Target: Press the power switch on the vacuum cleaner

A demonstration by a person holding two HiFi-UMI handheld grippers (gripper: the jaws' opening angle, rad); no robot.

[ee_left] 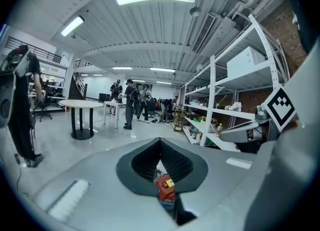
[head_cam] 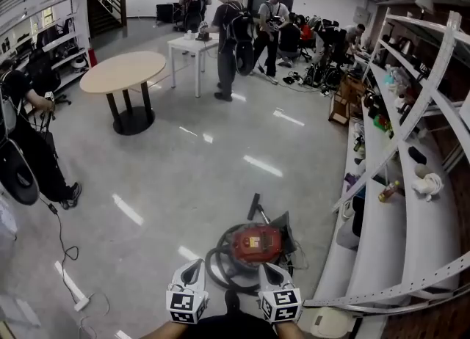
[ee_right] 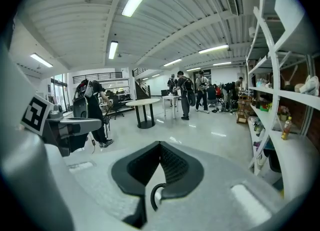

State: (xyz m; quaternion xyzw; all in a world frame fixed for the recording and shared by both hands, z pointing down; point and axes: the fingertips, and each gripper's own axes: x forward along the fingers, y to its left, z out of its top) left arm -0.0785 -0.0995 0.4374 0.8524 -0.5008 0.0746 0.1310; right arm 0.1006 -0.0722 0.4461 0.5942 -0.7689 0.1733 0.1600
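Left gripper (head_cam: 194, 265), right gripper (head_cam: 269, 268), ribbed jaws pressed together, empty, above round red vacuum cleaner (head_cam: 253, 246)

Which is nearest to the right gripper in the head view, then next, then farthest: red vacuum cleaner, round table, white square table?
1. Red vacuum cleaner, on the floor just ahead of the right gripper.
2. Round table, far ahead, to the left.
3. White square table, beyond it, deeper in the hall.

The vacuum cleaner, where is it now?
Head view, low centre: the vacuum cleaner lies on the floor ahead of the left gripper and right gripper, left of the shelves.
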